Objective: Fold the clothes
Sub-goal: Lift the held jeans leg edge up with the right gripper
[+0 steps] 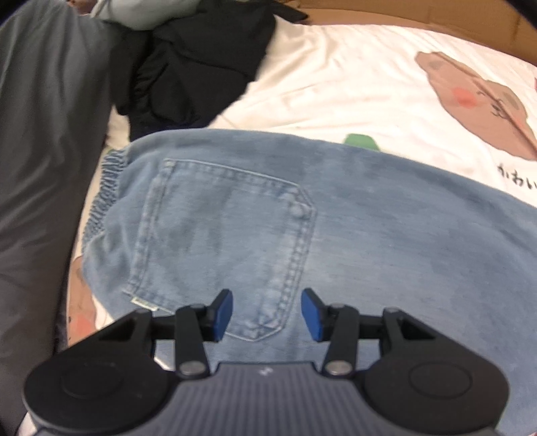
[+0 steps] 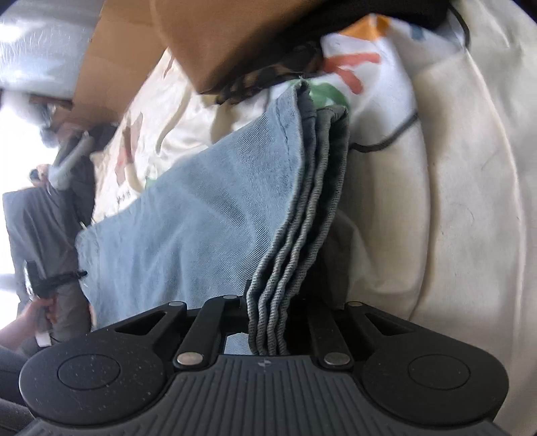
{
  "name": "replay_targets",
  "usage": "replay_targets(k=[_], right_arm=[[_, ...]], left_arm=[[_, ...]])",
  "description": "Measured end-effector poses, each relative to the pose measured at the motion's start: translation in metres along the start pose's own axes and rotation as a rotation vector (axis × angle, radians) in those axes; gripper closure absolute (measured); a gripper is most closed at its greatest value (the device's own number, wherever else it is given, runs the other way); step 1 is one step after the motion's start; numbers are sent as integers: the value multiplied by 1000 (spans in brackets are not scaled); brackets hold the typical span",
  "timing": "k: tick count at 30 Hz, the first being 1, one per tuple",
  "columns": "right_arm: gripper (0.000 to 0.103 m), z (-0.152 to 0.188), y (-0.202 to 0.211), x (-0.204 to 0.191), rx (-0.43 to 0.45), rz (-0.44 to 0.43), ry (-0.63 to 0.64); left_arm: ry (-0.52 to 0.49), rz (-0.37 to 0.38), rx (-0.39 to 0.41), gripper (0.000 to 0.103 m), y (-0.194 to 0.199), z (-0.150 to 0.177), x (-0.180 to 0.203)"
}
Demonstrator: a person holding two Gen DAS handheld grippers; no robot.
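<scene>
A pair of light blue jeans [image 1: 352,214] lies across the white printed bedsheet [image 1: 352,84], back pocket [image 1: 228,241] facing up and the gathered waistband [image 1: 104,191] at the left. My left gripper [image 1: 266,315] hovers over the pocket's lower edge, its blue pads [image 1: 223,313] apart with nothing between them. In the right wrist view, my right gripper [image 2: 268,322] is shut on the stacked leg hems of the jeans [image 2: 295,234], which rise in several folded layers from between the jaws. The pads themselves are hidden by the cloth.
A black garment [image 1: 191,67] and a pale one [image 1: 141,13] are heaped at the back left of the bed. Dark grey fabric [image 1: 40,151] runs along the left side. A brown cardboard box [image 2: 208,37] and a cream cushion [image 2: 470,201] sit beyond the lifted hems.
</scene>
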State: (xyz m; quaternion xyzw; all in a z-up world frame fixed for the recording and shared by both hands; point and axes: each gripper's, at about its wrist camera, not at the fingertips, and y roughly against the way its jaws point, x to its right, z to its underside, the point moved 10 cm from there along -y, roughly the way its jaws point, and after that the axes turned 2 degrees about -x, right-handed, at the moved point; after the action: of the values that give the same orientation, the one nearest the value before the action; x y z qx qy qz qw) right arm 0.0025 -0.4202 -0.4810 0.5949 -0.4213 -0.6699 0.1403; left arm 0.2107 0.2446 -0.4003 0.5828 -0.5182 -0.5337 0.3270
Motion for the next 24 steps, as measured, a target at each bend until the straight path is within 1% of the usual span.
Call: replay_targets(k=[1, 4, 5, 9, 12, 13, 15, 17, 21, 24], right_arm=[[95, -1, 4, -5, 2, 4, -5], [95, -3, 24, -26, 30, -31, -32], [96, -3, 30, -33, 31, -29, -32], [96, -2, 49, -64, 25, -9, -13], [96, -3, 59, -83, 29, 29, 1], [96, -4, 64, -89, 35, 33, -17], [96, -8, 75, -100, 55, -23, -75], [96, -11, 86, -111, 70, -36, -92], [96, -19, 104, -134, 79, -16, -34], [96, -28, 116, -149, 75, -44, -38]], left_arm=[[-8, 5, -1, 55, -2, 2, 3], [-22, 27, 3, 55, -6, 6, 14], [-22, 37, 6, 55, -7, 7, 16], [-27, 66, 22, 55, -5, 10, 28], [-48, 73, 24, 55, -2, 14, 34], [-53, 71, 22, 55, -1, 15, 34], [-54, 71, 18, 55, 2, 16, 33], [-55, 75, 12, 55, 7, 18, 33], [-68, 67, 15, 55, 16, 18, 35], [-78, 65, 23, 55, 24, 15, 38]])
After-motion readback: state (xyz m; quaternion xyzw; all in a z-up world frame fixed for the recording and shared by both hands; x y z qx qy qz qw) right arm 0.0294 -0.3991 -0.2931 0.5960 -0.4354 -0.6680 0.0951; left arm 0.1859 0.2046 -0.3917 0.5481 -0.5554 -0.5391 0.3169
